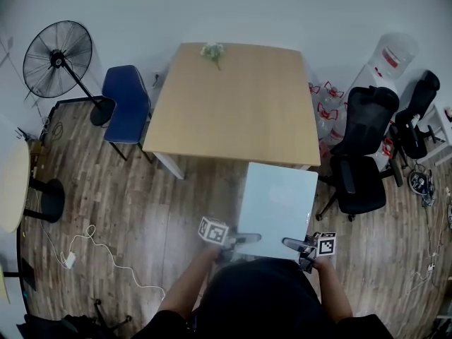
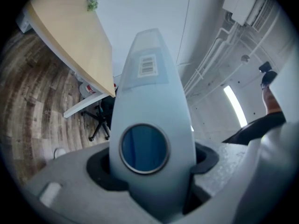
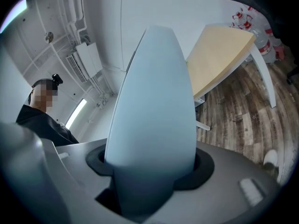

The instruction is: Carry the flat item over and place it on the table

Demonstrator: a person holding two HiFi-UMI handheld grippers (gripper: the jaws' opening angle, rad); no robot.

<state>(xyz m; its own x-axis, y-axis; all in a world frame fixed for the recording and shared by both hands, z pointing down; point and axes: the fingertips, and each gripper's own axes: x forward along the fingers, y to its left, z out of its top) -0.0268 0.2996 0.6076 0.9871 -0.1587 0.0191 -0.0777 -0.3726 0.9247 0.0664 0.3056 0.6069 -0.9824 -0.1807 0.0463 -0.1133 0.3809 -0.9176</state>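
A pale blue flat board point(image 1: 277, 209) hangs level above the wooden floor, just short of the near edge of the light wood table point(image 1: 233, 101). My left gripper point(image 1: 244, 239) is shut on its near left edge and my right gripper point(image 1: 291, 244) is shut on its near right edge. In the left gripper view the flat board point(image 2: 148, 120) fills the middle between the jaws, showing a barcode label and a round dark window. The board point(image 3: 152, 111) likewise stands between the jaws in the right gripper view, with the table point(image 3: 219, 55) beyond it.
A small sprig of white flowers point(image 1: 212, 51) lies at the table's far edge. A blue chair point(image 1: 127, 104) and a standing fan point(image 1: 58, 58) are to the left, black office chairs point(image 1: 364, 154) and water bottles point(image 1: 390, 55) to the right. A round table edge point(image 1: 13, 182) is far left.
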